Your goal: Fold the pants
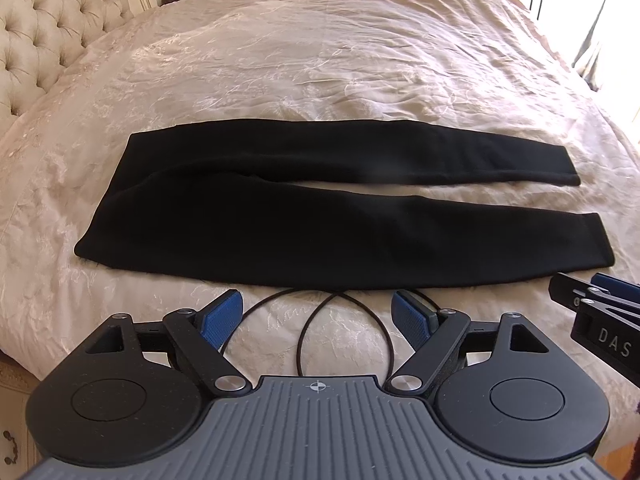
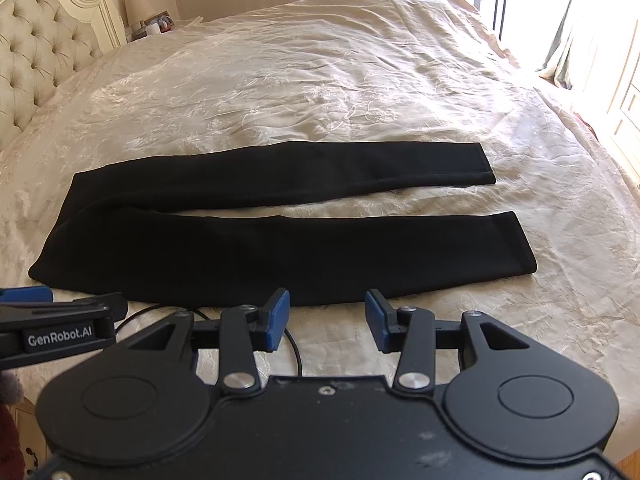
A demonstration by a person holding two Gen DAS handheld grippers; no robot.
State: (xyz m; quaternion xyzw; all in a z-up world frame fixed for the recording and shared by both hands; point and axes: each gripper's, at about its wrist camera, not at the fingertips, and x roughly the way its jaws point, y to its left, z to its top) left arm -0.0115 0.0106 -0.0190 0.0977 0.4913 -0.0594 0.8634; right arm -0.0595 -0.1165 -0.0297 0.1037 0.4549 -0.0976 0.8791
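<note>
Black pants point(image 1: 248, 228) point(image 2: 224, 248) lie flat on the cream bedspread point(image 1: 320, 72), waist at the left, both legs stretched to the right with a narrow gap between them. My left gripper point(image 1: 316, 312) hovers just short of the near leg's edge, jaws wide apart, nothing between its blue pads point(image 1: 222, 314). My right gripper point(image 2: 327, 312) also sits just short of the near leg, farther right, open and empty. Its fingers point(image 1: 592, 300) poke into the left wrist view at the right edge; the left gripper's fingers point(image 2: 60, 312) show at the left of the right wrist view.
A thin black cable point(image 1: 340, 320) loops on the bedspread between the grippers and the pants. A tufted headboard point(image 1: 36, 36) stands at the left, a nightstand with a lamp point(image 2: 138, 8) behind it. The bed's far edge and bright windows point(image 2: 592, 20) lie to the right.
</note>
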